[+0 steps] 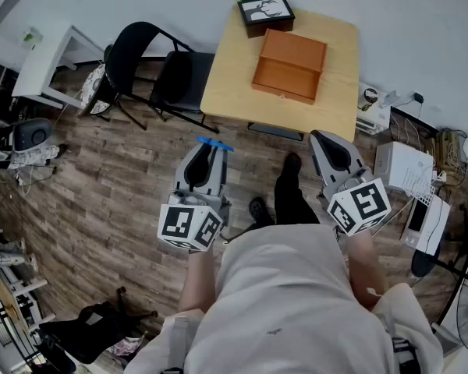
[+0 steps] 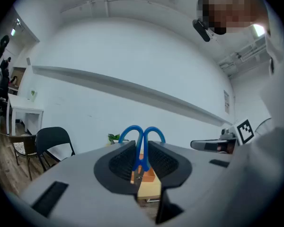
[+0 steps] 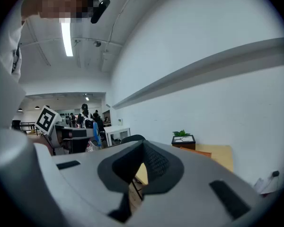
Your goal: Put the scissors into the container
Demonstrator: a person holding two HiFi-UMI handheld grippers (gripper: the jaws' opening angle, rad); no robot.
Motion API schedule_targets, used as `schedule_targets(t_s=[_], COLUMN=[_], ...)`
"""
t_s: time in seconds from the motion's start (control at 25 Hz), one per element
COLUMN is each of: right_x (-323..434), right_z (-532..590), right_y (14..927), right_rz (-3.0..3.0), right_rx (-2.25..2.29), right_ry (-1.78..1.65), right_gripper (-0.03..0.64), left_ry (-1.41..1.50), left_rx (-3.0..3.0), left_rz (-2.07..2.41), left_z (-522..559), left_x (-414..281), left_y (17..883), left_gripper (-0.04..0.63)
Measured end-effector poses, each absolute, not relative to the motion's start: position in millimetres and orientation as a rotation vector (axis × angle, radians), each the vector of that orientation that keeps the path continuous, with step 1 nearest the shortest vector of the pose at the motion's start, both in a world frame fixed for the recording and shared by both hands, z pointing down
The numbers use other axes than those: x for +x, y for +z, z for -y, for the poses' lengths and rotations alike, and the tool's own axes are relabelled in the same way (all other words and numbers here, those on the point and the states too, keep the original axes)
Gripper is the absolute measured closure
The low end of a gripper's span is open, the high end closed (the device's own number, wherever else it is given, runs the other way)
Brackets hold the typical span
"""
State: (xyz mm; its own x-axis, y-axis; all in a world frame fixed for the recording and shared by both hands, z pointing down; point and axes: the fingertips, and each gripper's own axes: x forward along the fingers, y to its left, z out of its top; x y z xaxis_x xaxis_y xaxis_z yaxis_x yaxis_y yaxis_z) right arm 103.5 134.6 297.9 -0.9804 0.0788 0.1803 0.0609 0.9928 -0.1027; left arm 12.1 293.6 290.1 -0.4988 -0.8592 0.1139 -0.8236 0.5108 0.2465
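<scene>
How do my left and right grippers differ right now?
Left gripper has its jaws shut on the blue-handled scissors; right gripper has its jaws together on nothing. Left gripper is off the table's left corner, right gripper at its near edge. Both point toward the wooden box.

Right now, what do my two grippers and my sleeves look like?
Both the left gripper and the right gripper are grey, rounded shells, and their jaws carry black ribbed pads. Each bears a white marker cube printed with black squares at the hand end. No cables show. The person wears a white short-sleeved top.
</scene>
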Motion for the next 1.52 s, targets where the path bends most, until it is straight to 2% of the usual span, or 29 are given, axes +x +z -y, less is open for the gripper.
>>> schedule_targets(t_s=[0.52,0.8,1.52], right_x=[132.0,124.5,33.7], right_z=[-134.8,-120.4,-4.4], right_y=[300.8,307.8,323.3], right_rz=[2.961,2.955,2.928], right_rx=[-0.071,-0.02,0.126], right_ry=[0.095,0.132,0.221], right_gripper=[0.62,0.618,0.618], left_ry=[-0.211,-0.185,-0.091], left_rx=[1.482,1.501,1.589], left_rz=[2.515,2.481,2.386], left_z=[-287.2,-276.1,-164.2], left_x=[38.0,28.6,-59.2], left_y=[291.7,301.6,310.8], left_gripper=[0.515,0.515,0.515])
